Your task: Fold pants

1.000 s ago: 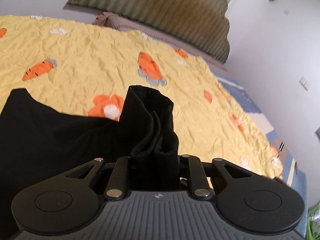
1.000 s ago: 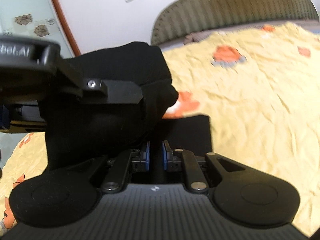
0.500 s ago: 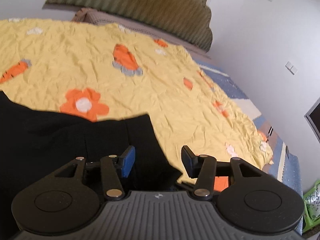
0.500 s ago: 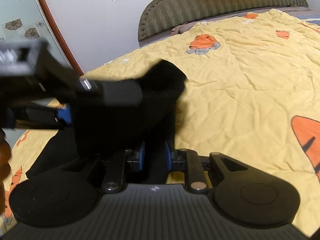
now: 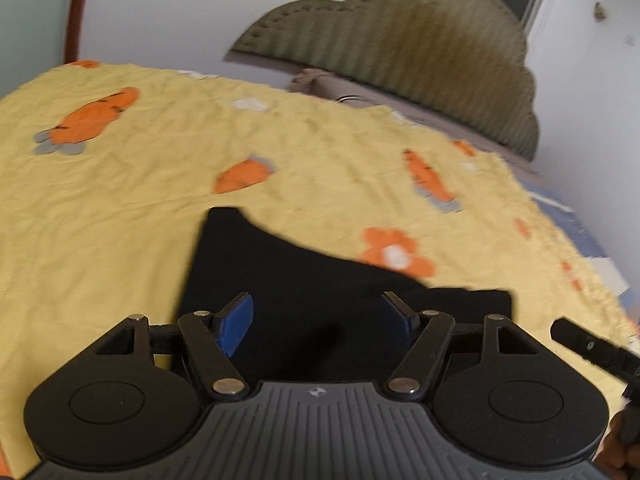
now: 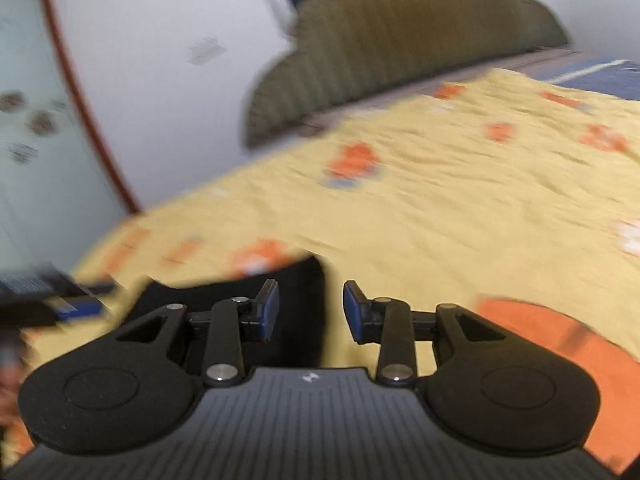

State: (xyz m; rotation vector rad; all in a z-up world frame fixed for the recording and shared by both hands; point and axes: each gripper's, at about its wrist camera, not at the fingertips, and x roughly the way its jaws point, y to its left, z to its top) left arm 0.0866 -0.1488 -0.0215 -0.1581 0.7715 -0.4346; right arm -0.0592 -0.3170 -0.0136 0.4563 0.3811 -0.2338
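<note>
The black pants [image 5: 304, 276] lie flat on the yellow bedspread [image 5: 140, 200], folded into a dark slab. My left gripper [image 5: 318, 316] hovers over them with its jaws wide and still opening; nothing is pinched between the blue pads [image 5: 236, 320]. In the right wrist view, the pants [image 6: 296, 292] show as a dark corner under my right gripper [image 6: 310, 308]. Its jaws are opening too, and the pads stand clear of the cloth. The right gripper's finger [image 5: 588, 346] pokes in at the right edge of the left wrist view.
The bedspread [image 6: 460, 208] carries orange carrot and flower prints and covers most of the bed. A green padded headboard [image 5: 400, 40] stands against the white wall behind. A glass door with a brown frame [image 6: 36, 140] is at the left. The left gripper [image 6: 48, 296] blurs past at left.
Both grippers let go of the bunched pant cloth and opened. The cloth dropped flat onto the bed. Both hands swung sideways and pulled back from the pants.
</note>
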